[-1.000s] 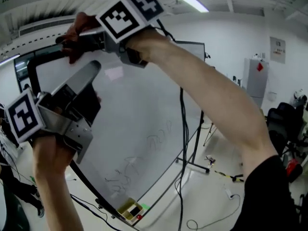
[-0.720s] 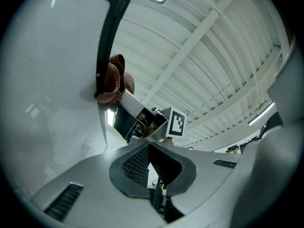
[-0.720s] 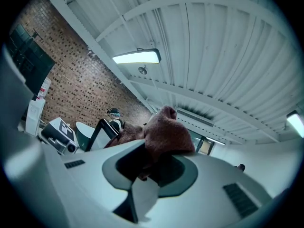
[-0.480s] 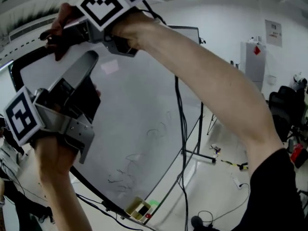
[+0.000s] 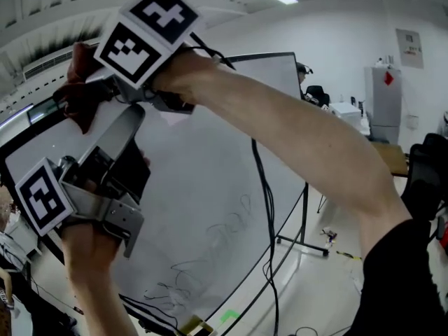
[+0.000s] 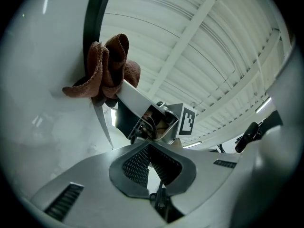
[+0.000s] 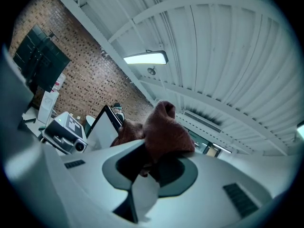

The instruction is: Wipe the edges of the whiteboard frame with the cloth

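The rust-brown terry cloth [image 5: 73, 109] sits on the black whiteboard frame [image 5: 259, 55], far along its upper edge from the corner that shows clearly in the head view. It is pinched in the right gripper [image 5: 87, 93], which carries a black-and-white marker cube [image 5: 143, 33]. The left gripper view shows what the head view does not. There the cloth [image 6: 107, 68] is bunched in folds right across the dark frame bar [image 6: 92, 23], one flap spilling onto the white board face beside the bar. The right gripper [image 6: 108, 98] reaches it from below the frame. The right gripper view shows the grip itself. That gripper's [image 7: 152, 163] jaws are clamped on the lower part of the cloth [image 7: 164, 127], and most of the cloth mounds up above the jaw pads and hides their tips. The frame [image 7: 110, 116] shows beside the cloth as a thin dark line edging a white panel. Behind the frame are a red brick wall [image 7: 90, 80] and a long ceiling lamp [image 7: 145, 58]. The left gripper [image 5: 129, 121] is held up below the frame, over the glossy white board surface [image 5: 210, 173] and clear of the cloth. In its own view the left gripper's [image 6: 151, 163] ribbed pads are drawn together to a thin slit with nothing between them. A black cable [image 5: 260, 187] hangs down across the board below the frame.
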